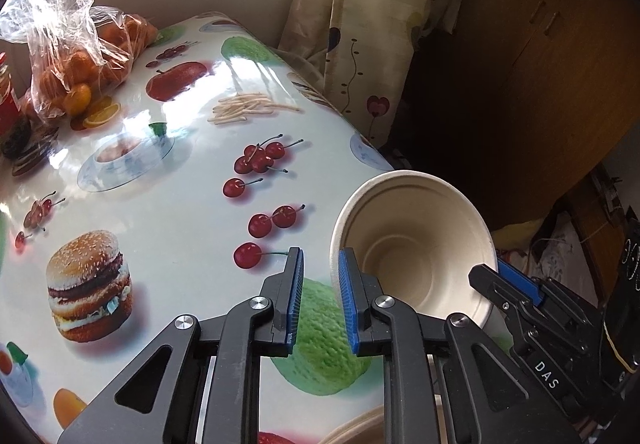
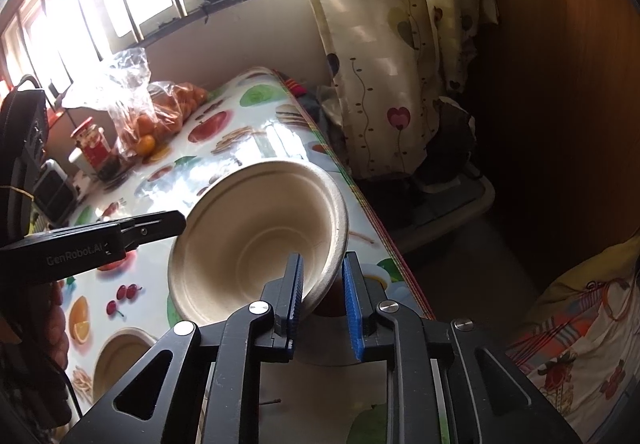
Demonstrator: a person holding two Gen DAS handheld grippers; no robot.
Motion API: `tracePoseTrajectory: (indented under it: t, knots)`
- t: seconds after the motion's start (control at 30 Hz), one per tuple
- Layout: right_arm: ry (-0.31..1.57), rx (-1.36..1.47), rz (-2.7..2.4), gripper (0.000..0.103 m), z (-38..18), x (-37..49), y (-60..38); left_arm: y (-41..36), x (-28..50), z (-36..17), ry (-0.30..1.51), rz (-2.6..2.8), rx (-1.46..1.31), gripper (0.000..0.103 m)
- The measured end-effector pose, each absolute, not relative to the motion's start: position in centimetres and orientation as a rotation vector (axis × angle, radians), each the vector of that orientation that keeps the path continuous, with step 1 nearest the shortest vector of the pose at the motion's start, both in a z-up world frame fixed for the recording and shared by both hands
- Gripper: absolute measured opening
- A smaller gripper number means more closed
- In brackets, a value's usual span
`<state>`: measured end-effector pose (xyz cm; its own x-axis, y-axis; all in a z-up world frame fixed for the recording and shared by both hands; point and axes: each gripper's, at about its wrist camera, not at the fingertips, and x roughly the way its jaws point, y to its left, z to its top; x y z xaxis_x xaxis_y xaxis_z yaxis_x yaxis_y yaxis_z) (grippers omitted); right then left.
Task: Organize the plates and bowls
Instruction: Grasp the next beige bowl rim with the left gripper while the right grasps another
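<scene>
Beige paper bowl [image 2: 256, 240] tipped sideways, mouth toward the cameras, rim pinched by both right tool [image 2: 322, 294] and left tool [image 1: 320, 294]

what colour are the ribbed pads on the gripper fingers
Blue, on black fingers; the pads show best in the left wrist view.

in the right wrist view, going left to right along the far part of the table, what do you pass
red-lidded jar → plastic bag of oranges → heart-print curtain beyond the table's edge → wooden cabinet

Bag of oranges [image 1: 80, 64], red-lidded jar [image 2: 93, 142], heart-print curtain [image 2: 384, 44], fruit-print tablecloth [image 1: 180, 212]
</scene>
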<state>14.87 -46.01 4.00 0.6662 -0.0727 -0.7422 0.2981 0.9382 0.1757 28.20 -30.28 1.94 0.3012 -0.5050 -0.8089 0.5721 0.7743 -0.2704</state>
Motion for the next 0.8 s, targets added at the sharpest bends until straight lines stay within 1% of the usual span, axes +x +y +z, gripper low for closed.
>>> tracePoseTrajectory:
  t: [0.8]
  knots:
    - [0.819, 0.299, -0.207, 0.019, 3.84, 14.88, -45.98, -30.28, 28.11, 1.51, 1.054, -0.73, 0.073, 0.019]
